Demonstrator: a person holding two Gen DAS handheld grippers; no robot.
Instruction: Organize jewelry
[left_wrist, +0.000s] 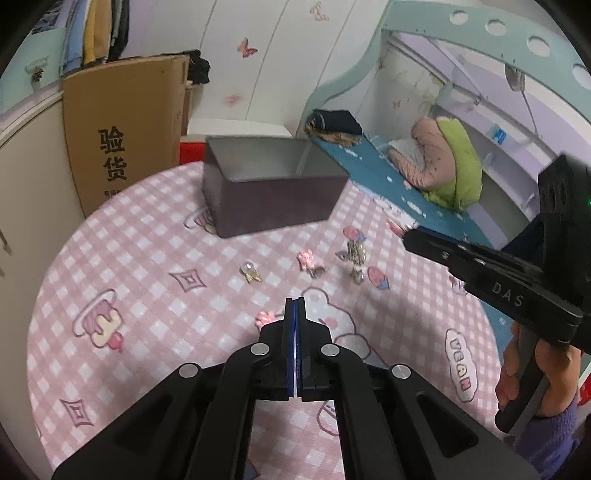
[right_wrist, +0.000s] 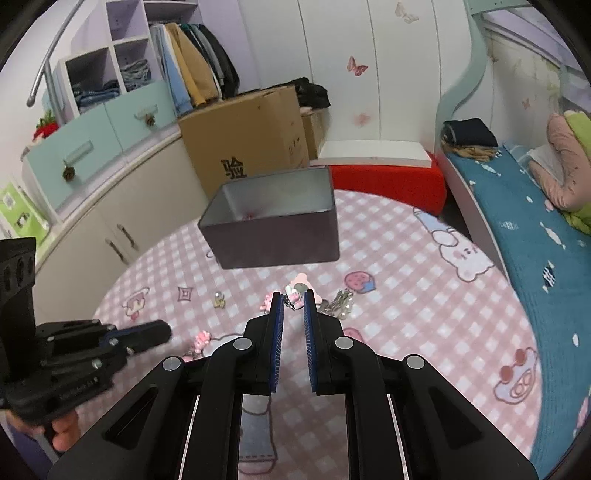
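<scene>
On the pink checked tablecloth stands an open grey-purple box with a small pink piece inside. In front of it lie a pearl-and-gold piece, a pink flower piece and a silver cluster. My right gripper is shut on a small pink-and-white charm, lifted over the cluster. My left gripper is shut with its pads together. A pink charm shows just left of its tips; whether it is held is unclear.
A tall cardboard box and pale cabinets stand to the left of the round table. A red stool is behind it. A bed with a blue sheet runs along the right. A person's hand holds the right gripper's handle.
</scene>
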